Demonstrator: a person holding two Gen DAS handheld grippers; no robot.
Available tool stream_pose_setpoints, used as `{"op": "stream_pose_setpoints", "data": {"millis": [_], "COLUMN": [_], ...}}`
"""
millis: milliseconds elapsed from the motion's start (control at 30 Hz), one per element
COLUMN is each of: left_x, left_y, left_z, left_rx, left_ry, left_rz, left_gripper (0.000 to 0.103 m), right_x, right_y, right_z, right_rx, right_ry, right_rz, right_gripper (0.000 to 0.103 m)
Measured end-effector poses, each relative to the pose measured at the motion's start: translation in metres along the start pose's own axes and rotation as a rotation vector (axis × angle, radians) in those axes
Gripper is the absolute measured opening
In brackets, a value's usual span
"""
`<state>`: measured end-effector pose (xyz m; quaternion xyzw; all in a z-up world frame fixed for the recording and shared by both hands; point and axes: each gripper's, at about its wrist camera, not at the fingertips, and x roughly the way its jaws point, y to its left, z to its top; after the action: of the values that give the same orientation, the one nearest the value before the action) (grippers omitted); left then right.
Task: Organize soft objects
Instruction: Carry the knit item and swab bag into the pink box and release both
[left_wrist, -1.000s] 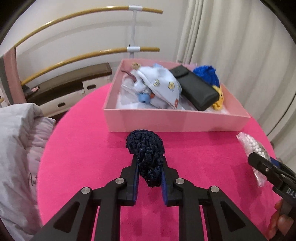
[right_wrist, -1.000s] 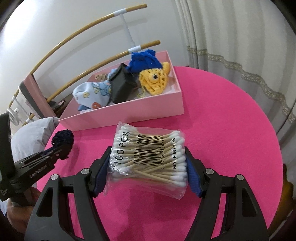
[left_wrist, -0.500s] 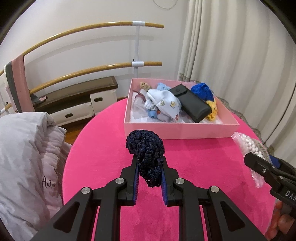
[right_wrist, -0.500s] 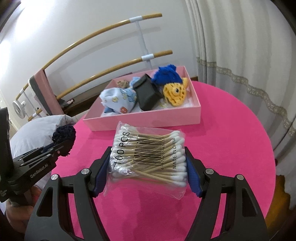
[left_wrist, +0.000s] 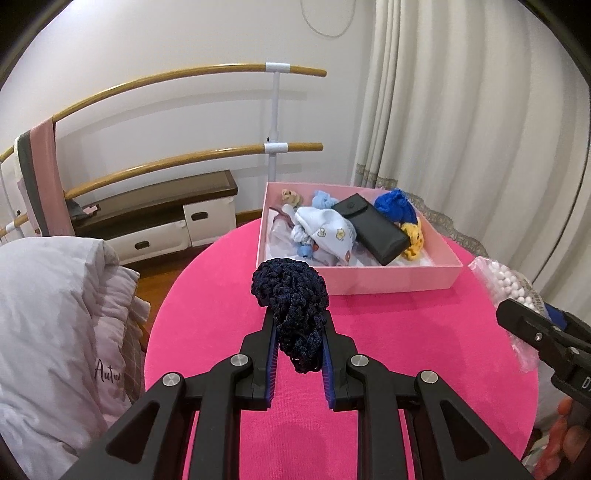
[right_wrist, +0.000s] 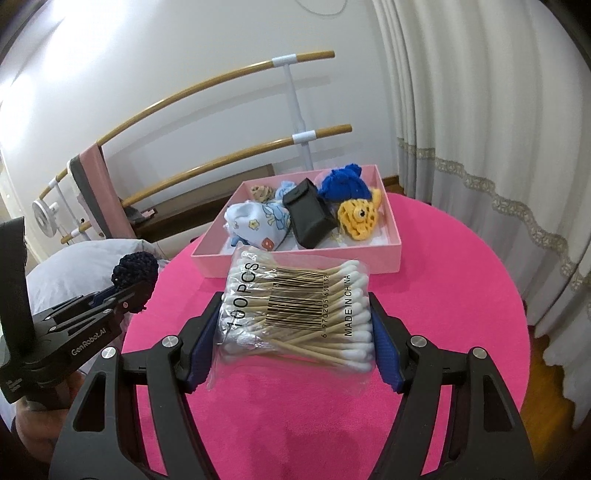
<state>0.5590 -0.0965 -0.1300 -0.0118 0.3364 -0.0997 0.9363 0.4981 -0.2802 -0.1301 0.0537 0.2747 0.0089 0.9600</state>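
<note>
1. The navy crocheted piece (left_wrist: 291, 310) is pinched between the pads of the left gripper (left_wrist: 297, 343), its bulk bulging out above the fingertips, held in the air over the pink table (left_wrist: 406, 332) on the near side of the pink box (left_wrist: 391, 282).
2. The bag of cotton swabs (right_wrist: 295, 310) is clamped across its width by the right gripper (right_wrist: 295, 328), whose jaws stand fairly wide apart with both blue pads pressed on the bag; it too hangs above the table, short of the pink box's near wall.
3. Seen from the right wrist, the left gripper with its navy piece sits to the left of the swab bag, apart from it.
4. Inside the pink box lie a printed baby hat (left_wrist: 328, 232), a black pouch (left_wrist: 373, 229) leaning across the middle, a blue knitted item (left_wrist: 395, 205) and a yellow crocheted fish (right_wrist: 358, 218) towards its right side.
5. Small tan and pale blue pieces sit at the box's far wall.
6. Beyond the box stand wooden rails (left_wrist: 184, 77) and a cream curtain (left_wrist: 461, 129); left of the table lies a white quilt (left_wrist: 48, 314).
</note>
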Motion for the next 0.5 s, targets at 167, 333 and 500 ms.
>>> {"op": "stream_pose_setpoints", "data": {"millis": [167, 333, 500], "left_x": [-0.004, -0.002, 0.015], "left_y": [0.0, 0.003, 0.007], "left_z": [0.008, 0.029, 0.058], "left_rx": [0.002, 0.003, -0.002], "left_ry": [-0.016, -0.044, -0.068], "left_rz": [0.0, -0.002, -0.009], "left_gripper": [0.017, 0.017, 0.017], "right_x": [-0.01, -0.012, -0.008], "right_y": [-0.004, -0.013, -0.028], "right_z": [0.007, 0.028, 0.058], "right_rx": [0.001, -0.006, -0.001], "right_ry": [-0.026, -0.057, -0.09], "right_rz": [0.004, -0.006, -0.025], "right_gripper": [0.068, 0.068, 0.068]}}
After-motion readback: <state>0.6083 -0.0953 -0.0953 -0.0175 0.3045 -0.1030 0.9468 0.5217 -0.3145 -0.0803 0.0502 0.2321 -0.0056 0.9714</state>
